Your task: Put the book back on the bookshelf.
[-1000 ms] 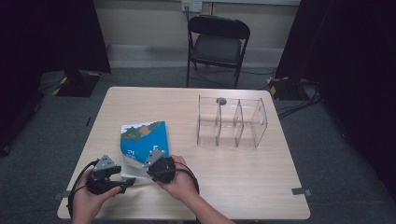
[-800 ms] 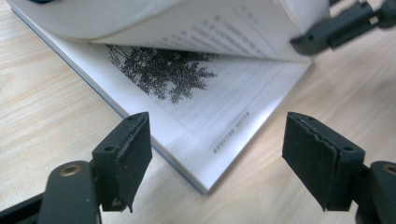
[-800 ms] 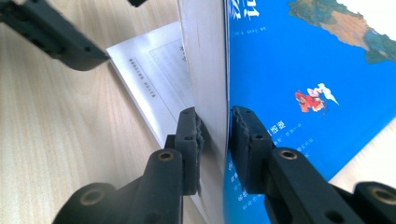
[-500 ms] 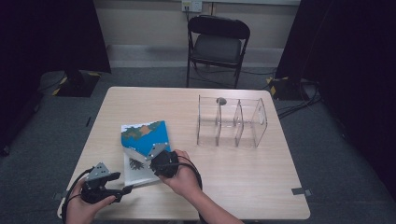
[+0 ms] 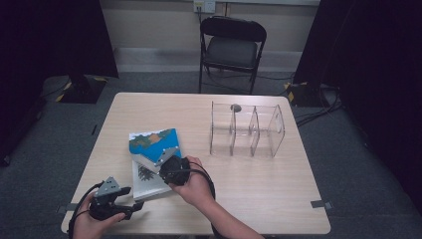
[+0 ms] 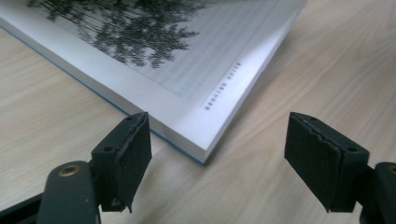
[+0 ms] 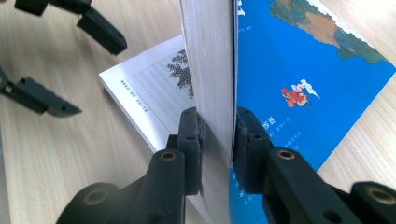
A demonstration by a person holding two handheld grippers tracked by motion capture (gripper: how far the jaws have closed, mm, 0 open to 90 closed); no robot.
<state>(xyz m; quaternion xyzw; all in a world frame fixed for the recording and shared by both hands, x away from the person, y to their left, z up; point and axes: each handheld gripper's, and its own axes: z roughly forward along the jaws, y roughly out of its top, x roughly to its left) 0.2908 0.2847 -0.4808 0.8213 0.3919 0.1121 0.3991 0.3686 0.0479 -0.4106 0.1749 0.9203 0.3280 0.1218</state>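
A book with a blue illustrated cover lies left of centre on the wooden table. My right gripper is shut on the cover together with a thick block of pages and holds them raised on edge. Beneath them an open white page with a printed tree lies flat. In the right gripper view the jaws pinch this block from both sides. My left gripper is open near the table's front left edge. Its jaws straddle the book's near corner without touching it.
A clear acrylic divider rack stands right of centre, with a small dark object at its back edge. A black folding chair is beyond the table's far side. Bare tabletop stretches in front of the rack.
My left gripper has drawn back from the book toward the front left edge of the table, jaws open. The right gripper stays shut on the raised cover and pages.
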